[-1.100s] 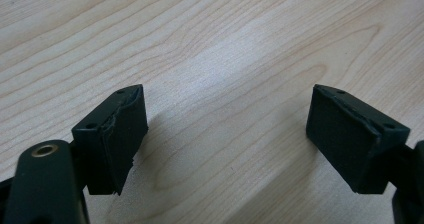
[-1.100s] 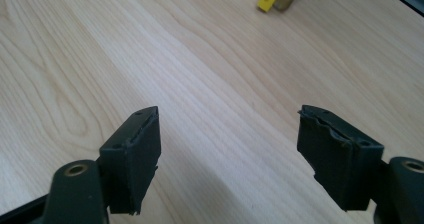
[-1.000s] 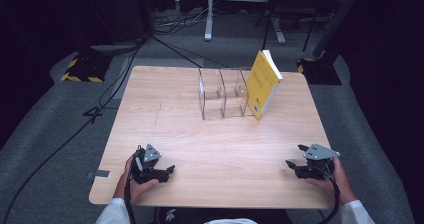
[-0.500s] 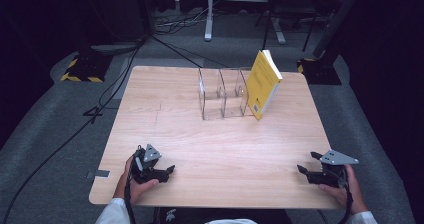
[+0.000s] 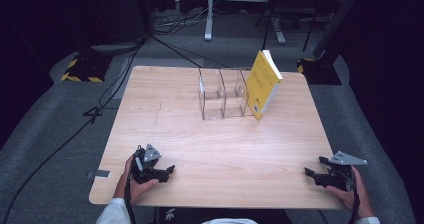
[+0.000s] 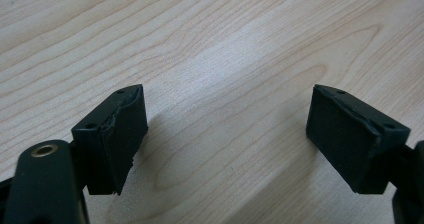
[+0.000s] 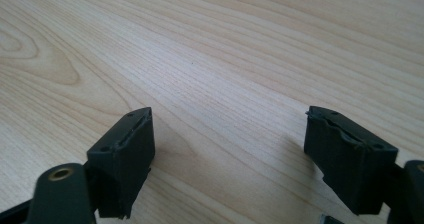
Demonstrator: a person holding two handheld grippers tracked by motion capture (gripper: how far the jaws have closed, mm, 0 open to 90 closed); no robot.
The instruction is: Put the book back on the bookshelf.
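White sleeves (image 5: 114, 212), black hand-held grippers, grey triangular plates (image 5: 347, 158), trailing cables

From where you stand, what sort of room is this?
Probably a lab or studio set up for recording handwork. A lone wooden table stands on grey carpet, dark drapes hang all round, cables trail over the floor, and black-and-yellow striped stand bases sit behind it.

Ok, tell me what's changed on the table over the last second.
The right gripper has slid outward toward the table's right edge and a little nearer the person; its jaws have just been opening, with nothing between them. The left gripper stayed at the near left, jaws open and empty. The yellow book leans against the clear divider rack as before.
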